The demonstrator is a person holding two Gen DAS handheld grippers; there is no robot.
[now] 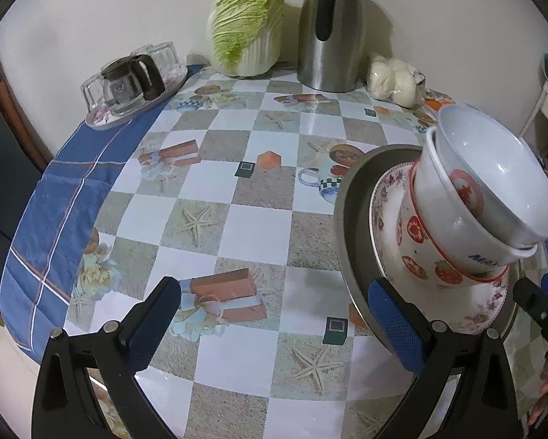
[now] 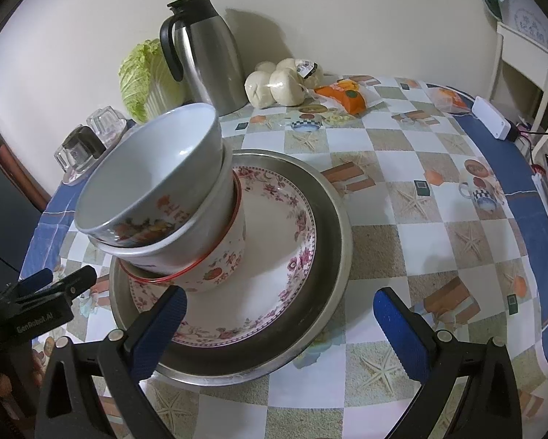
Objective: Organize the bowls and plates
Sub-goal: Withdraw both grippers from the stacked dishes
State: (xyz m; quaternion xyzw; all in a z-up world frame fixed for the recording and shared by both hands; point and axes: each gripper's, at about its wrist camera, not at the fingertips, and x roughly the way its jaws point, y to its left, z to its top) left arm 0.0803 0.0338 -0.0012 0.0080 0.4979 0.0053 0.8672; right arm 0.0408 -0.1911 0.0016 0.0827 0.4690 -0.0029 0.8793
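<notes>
Both tongs stand wide and hold nothing. The left gripper (image 1: pixel 277 323) hangs over bare tablecloth (image 1: pixel 215 226) with the stack off to its right, its right finger lying in front of the tray rim; whether it touches I cannot tell. The right gripper (image 2: pixel 279 323) faces the stack from the near side, one finger just in front of the plate's near-left edge, the other out over the cloth to the right.

The stack sits near the middle of the table. A metal tray (image 2: pixel 332 219) is lowest, and a floral plate (image 2: pixel 274 256) lies inside it. On the plate's left part stands a strawberry bowl (image 2: pixel 226 267); a white bowl (image 2: pixel 197 237) nests in that, and a grey bowl (image 2: pixel 146 175) nests in the white one. All look empty. The two upper bowls lean left and sit loose, so the pile reads as nested to save room but not yet settled square; a nudge could tip it.

Far against the wall stand a flask (image 2: pixel 208 62), a cabbage (image 1: pixel 246 25) and bagged buns (image 2: pixel 281 80), well apart from the stack.
</notes>
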